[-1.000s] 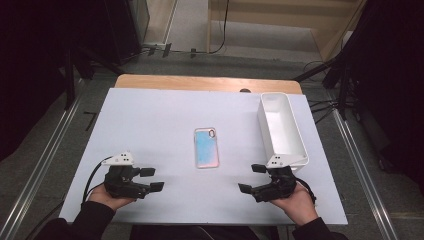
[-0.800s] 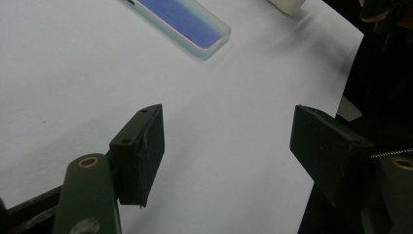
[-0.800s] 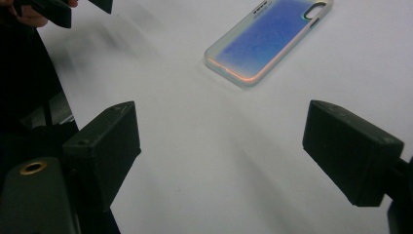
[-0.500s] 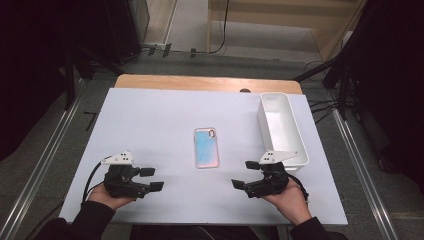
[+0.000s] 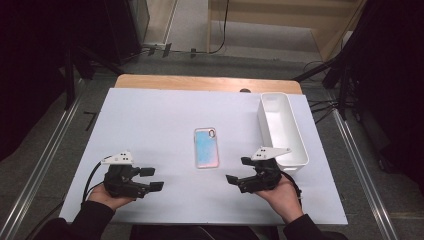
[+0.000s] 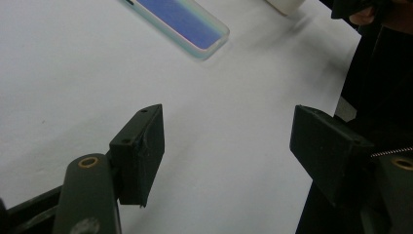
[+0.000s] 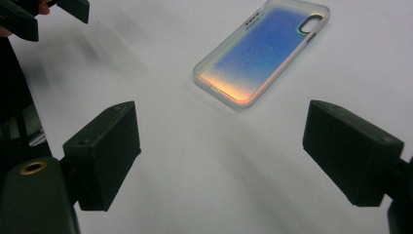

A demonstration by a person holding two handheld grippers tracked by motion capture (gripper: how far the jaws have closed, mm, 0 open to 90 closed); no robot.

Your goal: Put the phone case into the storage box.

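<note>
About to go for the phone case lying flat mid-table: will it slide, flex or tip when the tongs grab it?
The phone case lies flat and thin, so it probably won't tip or roll. Its glossy surface on the smooth white table suggests it may slide when pushed. It looks light and perhaps slightly flexible; stiffness cannot be confirmed.

The phone case (image 6: 181, 22) runs off the top edge in the left gripper view (its camera cutout end unseen there).
</note>
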